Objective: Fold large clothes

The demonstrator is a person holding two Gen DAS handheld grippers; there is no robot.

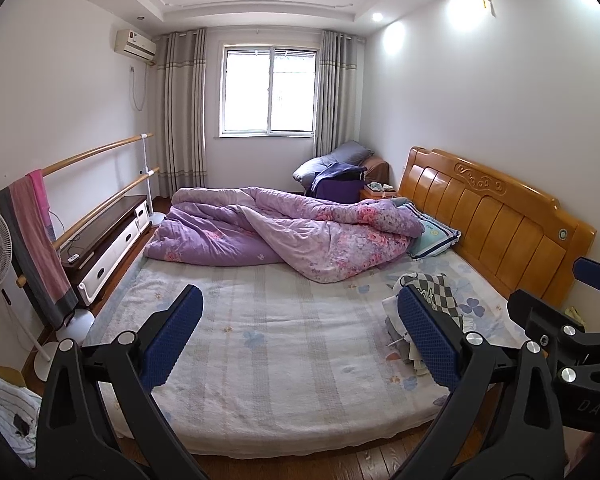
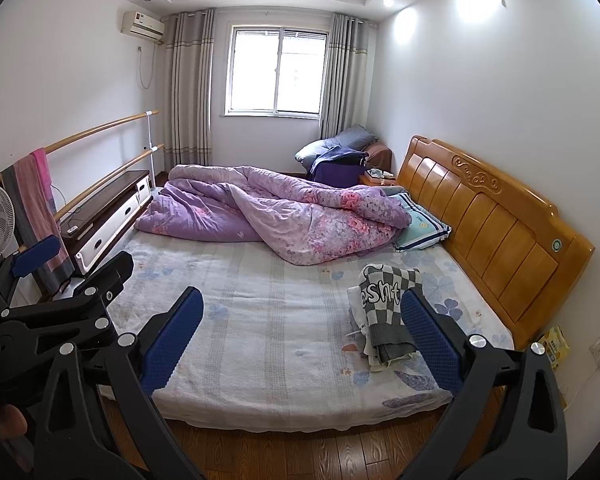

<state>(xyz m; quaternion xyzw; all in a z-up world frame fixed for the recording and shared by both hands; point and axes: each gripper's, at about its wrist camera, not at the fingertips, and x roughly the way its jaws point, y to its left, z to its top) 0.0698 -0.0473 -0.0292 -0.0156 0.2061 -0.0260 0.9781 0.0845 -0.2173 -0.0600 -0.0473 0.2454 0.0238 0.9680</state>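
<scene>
Purple quilt point(image 2: 268, 212) bunched behind clothes pile point(image 2: 384, 304); pillow point(image 2: 420, 228) beside.

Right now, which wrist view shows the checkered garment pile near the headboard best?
The right wrist view: the checkered garment pile lies mostly in the open on the bed, its lettering showing. In the left wrist view the left gripper has one finger covering much of the pile.
</scene>
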